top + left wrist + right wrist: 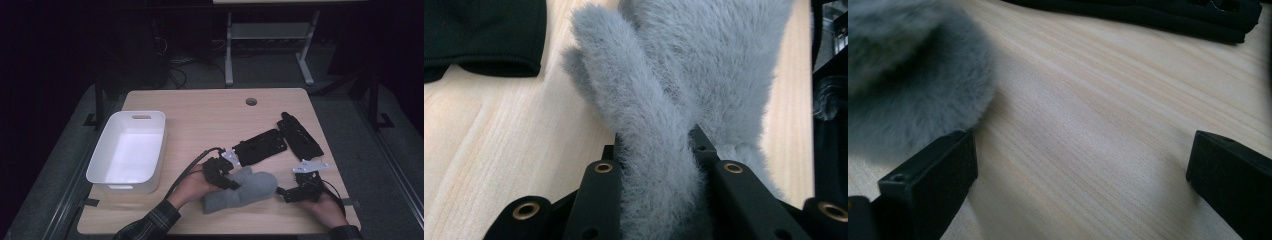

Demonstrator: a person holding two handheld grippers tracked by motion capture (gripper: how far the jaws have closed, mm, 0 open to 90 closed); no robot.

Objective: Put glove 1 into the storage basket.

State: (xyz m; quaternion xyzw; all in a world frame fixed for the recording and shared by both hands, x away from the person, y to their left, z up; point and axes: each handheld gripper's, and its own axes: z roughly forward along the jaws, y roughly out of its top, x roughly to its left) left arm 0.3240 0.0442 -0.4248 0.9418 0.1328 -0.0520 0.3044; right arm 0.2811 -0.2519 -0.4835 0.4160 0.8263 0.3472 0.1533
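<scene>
A grey fuzzy mitten point(242, 191) lies near the table's front edge, between the two hands. My left gripper point(227, 182) is shut on the mitten's thumb; in the left gripper view the two black jaws pinch the furry thumb point(644, 125) between them, with the mitten's body point(714, 60) beyond. My right gripper point(283, 193) rests low at the mitten's rounded tip, open. In the right gripper view its jaws point(1083, 155) stand wide apart over bare wood, the left one touching the mitten's edge point(903, 70).
Two black gloves point(260, 146) point(300, 136) lie behind the mitten, right of centre. A white plastic bin point(150, 150) stands at the table's left. A cable hole point(251, 101) sits near the back edge. A desk frame stands on the floor beyond.
</scene>
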